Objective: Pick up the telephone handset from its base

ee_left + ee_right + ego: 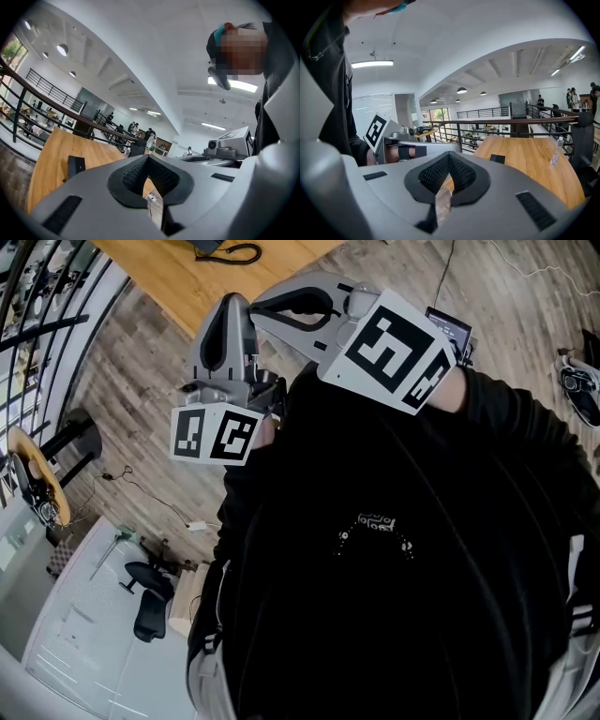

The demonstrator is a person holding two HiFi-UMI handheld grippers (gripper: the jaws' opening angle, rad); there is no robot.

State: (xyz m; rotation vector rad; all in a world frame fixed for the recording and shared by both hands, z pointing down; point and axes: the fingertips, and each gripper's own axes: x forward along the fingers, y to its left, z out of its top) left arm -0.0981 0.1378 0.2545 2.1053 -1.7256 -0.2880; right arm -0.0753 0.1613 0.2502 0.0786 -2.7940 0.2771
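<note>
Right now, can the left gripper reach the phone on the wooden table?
Probably not yet. The left gripper is shut and held up near the person's chest, while the phone sits on the wooden table a stretch of floor away. Nothing seems to block the way.

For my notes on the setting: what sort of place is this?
Probably an upper gallery of an open office: a black metal railing, a long light wooden table, white ceiling strip lights.

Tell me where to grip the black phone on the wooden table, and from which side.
Probably across its narrow width, coming from above: the phone sits as a small dark block on the table, with its cord looping off one side. It is too small here to make out the handset.
</note>
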